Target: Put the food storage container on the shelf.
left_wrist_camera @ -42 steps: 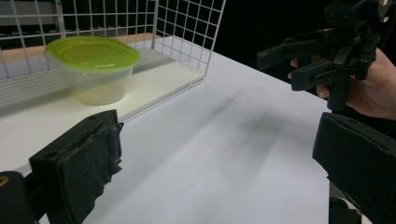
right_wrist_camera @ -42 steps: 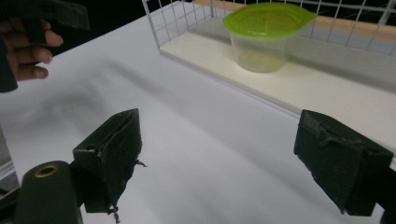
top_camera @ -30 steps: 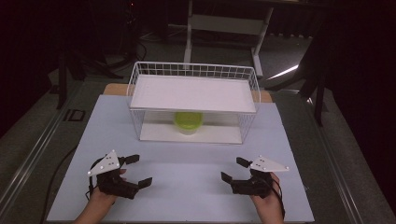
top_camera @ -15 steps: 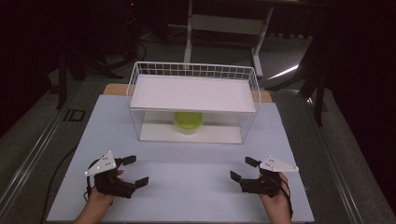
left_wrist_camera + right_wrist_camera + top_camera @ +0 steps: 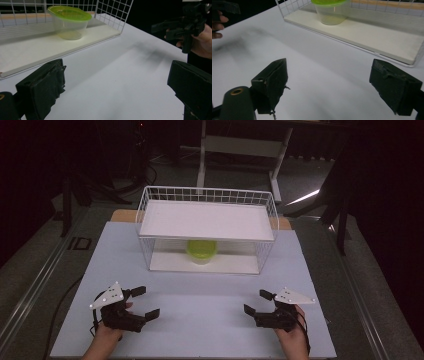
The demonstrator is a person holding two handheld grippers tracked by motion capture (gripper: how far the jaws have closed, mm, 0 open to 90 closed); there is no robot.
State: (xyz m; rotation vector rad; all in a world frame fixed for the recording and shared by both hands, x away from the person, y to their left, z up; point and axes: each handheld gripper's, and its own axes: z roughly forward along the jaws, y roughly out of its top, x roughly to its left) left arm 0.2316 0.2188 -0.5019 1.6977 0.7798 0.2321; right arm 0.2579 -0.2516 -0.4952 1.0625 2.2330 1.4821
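Observation:
A clear tub with a green lid stands on the lower shelf of a white wire rack, under the rack's white upper shelf. My left gripper rests low over the white table near the front left, jaws wide apart with nothing between them. My right gripper is at the front right, also open and empty. Both point inward toward the middle. In the left gripper view the right gripper appears farther off in a hand.
The white tabletop runs from the rack to the front edge. A wooden board edge shows behind the rack. A cable trails off the table's left side. Dark floor and stands lie beyond.
Both grippers have drifted slightly toward the table's front edge; the right one also shifted a little right. Jaws stay open. The tub and rack have not moved.

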